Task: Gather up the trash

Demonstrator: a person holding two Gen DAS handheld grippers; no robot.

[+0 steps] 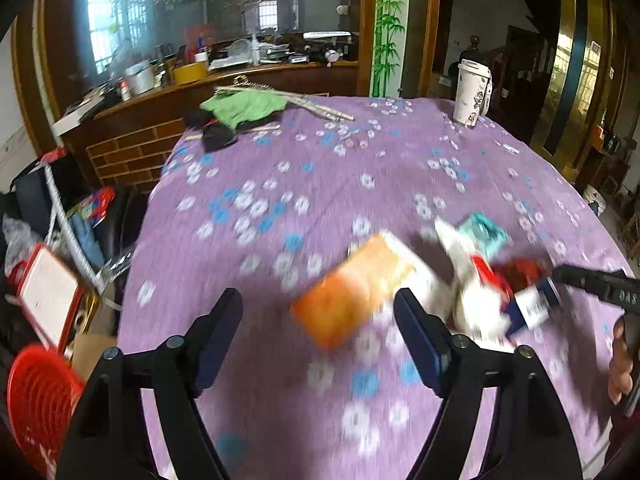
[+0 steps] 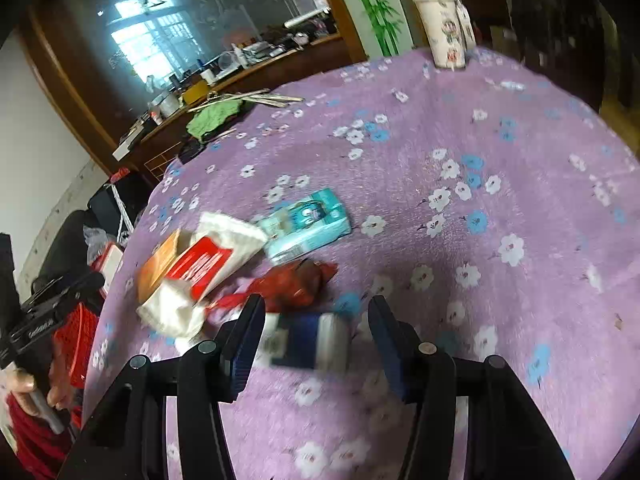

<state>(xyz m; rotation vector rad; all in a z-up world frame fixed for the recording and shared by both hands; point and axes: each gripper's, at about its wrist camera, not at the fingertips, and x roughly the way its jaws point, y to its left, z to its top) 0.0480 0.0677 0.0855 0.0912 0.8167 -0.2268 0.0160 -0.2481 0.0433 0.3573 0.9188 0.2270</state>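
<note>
Left wrist view: the left claw [image 1: 318,304] is hovering over the desk [image 1: 280,184], its two fingers spread wide, nothing pinched. An orange box [image 1: 352,292] is lying just ahead, between the fingertips and slightly beyond; its long axis is running from near-left to far-right. Motion blur is making its print unreadable. Right of the claw, a white crumpled wrapper [image 1: 468,280] with a red label, a teal pack [image 1: 482,234] and a blue-and-white box [image 1: 532,306] are lying clustered. A white lidded cup [image 1: 472,92] is standing upright far ahead to the right.

Right wrist view: the right claw [image 2: 316,320] is also spread apart, gripping nothing. The blue-and-white box [image 2: 312,340] is lying between its fingers, blurred, text illegible. Just ahead a dark red wrapper [image 2: 296,282] is lying crumpled. Ahead-left, the white wrapper [image 2: 208,264] is showing red lettering I cannot read; the teal pack [image 2: 308,224] is pointing far-right.
</note>
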